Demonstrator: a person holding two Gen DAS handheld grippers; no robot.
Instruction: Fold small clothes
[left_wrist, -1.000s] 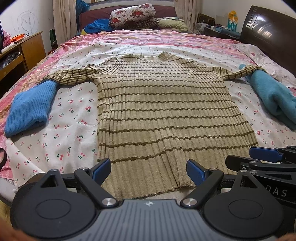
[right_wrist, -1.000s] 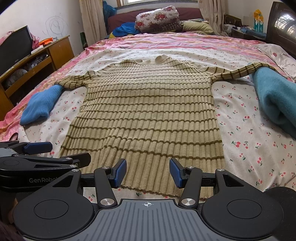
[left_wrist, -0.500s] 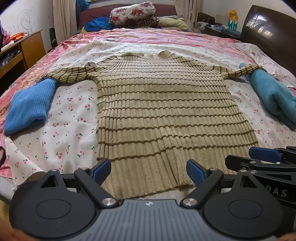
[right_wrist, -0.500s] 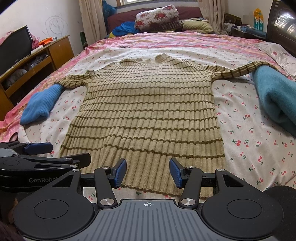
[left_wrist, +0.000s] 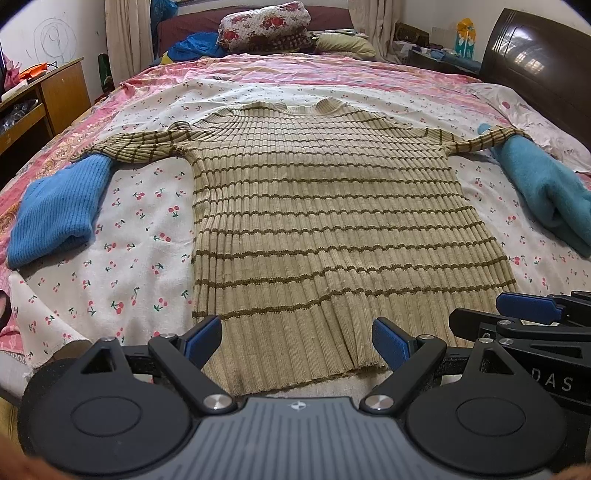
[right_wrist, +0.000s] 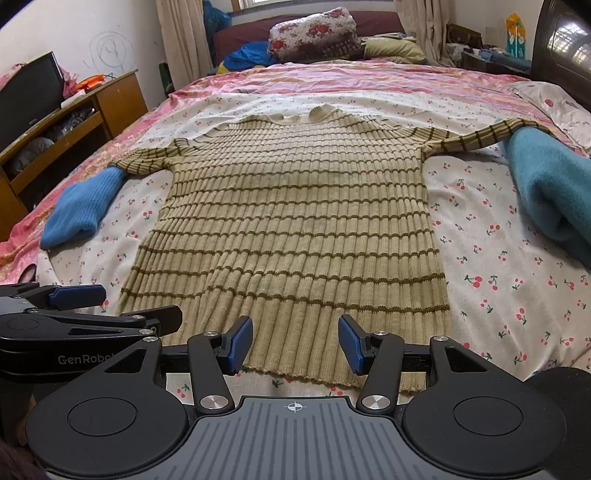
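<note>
The striped sweater (left_wrist: 325, 229) lay flat, sleeves outspread, on the cherry-print sheet (left_wrist: 140, 236) over the bed; the left claw (left_wrist: 297, 341) and the right claw (right_wrist: 295, 345) hovered spread at its hem, gripping nothing.

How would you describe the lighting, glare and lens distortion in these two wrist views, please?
Left wrist view: soft even daylight, striped sweater sharp, glare on the dark headboard, corners vignetted, bed edges bowed by the fisheye. Right wrist view: same flat light, only faint shadows, headboard reflecting too, teal garment stretched at the edge.
</note>
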